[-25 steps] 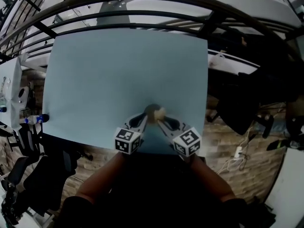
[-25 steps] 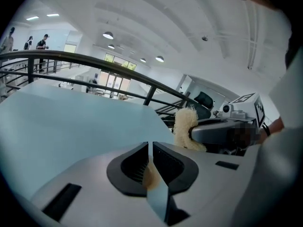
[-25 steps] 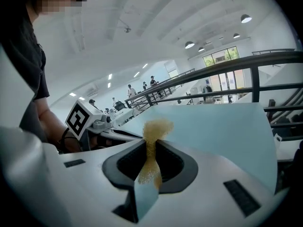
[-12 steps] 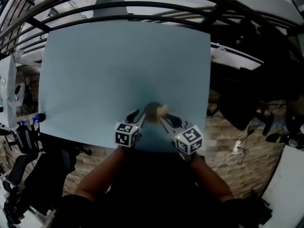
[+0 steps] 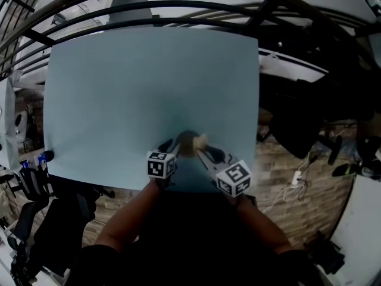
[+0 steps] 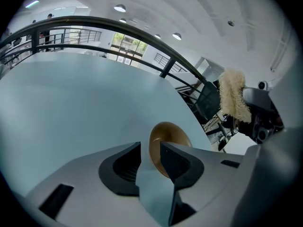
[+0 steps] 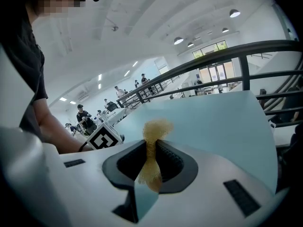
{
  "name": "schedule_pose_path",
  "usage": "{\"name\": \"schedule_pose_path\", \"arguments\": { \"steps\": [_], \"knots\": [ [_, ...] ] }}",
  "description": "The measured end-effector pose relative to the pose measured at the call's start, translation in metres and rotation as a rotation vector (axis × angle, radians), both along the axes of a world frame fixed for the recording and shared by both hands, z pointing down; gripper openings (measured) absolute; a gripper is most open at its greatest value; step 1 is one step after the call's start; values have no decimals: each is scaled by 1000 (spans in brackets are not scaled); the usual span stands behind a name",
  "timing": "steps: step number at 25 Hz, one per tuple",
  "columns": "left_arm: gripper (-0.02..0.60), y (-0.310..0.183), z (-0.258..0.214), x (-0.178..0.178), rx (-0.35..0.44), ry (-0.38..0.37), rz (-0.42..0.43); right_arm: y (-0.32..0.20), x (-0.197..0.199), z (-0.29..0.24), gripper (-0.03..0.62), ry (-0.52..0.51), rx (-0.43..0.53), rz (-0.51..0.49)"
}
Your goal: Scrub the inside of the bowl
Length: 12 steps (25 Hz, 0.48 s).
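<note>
**Left jaws spread at the bowl, scrubber clamped on the right**

Low in the centre of the head view, our left gripper (image 6: 150,151) has just been opening its jaws. The near rim of the round golden-brown bowl (image 6: 173,135) shows in the gap, pads not pressing — we judge this is to steady it on the pale blue table (image 5: 149,82). The bowl's inside looks smooth and bare. Just right of it, our right gripper (image 7: 151,150) pinches a beige fibrous scrubber (image 7: 155,126), tuft forward — ready for the bowl.
</note>
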<state>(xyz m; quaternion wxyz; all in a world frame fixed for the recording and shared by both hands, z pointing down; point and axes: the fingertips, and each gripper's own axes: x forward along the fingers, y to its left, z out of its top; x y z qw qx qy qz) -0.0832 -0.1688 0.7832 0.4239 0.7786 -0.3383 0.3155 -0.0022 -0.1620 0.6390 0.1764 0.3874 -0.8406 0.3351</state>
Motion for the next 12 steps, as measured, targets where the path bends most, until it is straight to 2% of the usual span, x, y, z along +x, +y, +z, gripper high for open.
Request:
{"name": "schedule_pose_path", "arguments": {
  "steps": [7,12],
  "knots": [
    [112,5,17,7,-66,4,-29,2,6,0,66,6,2,11],
    [105,8,25,8,-88,-5,-18,7,8,0,66,13,6,22]
  ]
}}
